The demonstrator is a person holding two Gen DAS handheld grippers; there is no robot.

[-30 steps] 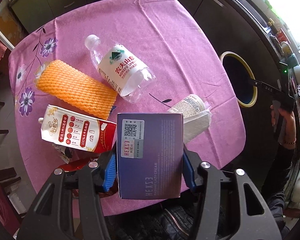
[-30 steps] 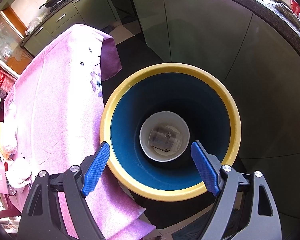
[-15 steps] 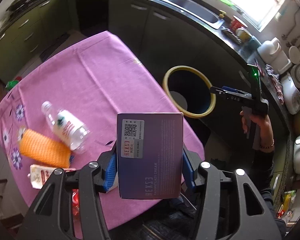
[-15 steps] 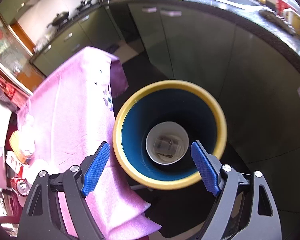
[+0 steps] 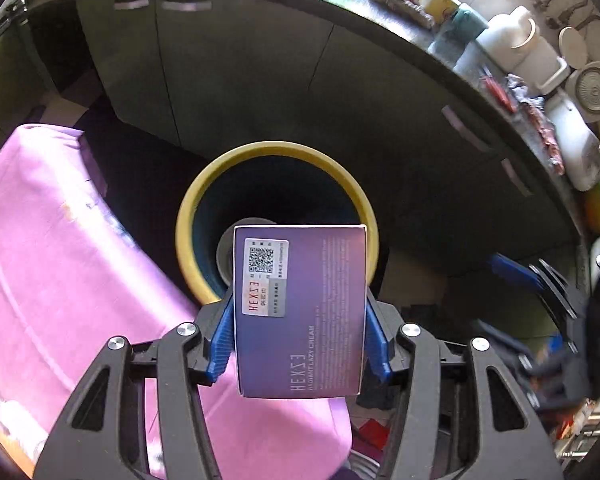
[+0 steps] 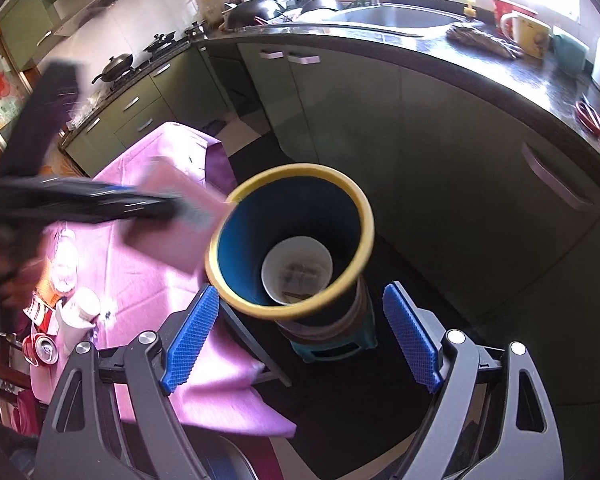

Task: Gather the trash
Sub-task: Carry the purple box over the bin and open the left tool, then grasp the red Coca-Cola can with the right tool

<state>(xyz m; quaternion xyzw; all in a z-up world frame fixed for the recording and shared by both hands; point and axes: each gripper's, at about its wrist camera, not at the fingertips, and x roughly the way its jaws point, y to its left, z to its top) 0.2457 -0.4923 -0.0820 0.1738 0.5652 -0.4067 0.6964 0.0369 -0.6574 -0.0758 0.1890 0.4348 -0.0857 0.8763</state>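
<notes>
Right wrist view: yellow-rimmed bin (image 6: 342,200) with white cup (image 6: 296,270) inside.

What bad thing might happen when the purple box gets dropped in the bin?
1. The purple box is wide and, in the right wrist view, sits beside the bin's yellow rim, not over the hole; let go now, it may miss.
2. The bin stands close against the pink tablecloth, so a bump could tip it.

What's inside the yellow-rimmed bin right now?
Inside the bin, at the bottom, sits a white cup with something small and dark in it; what that is can't be made out. The near wall hides the floor around it.
</notes>
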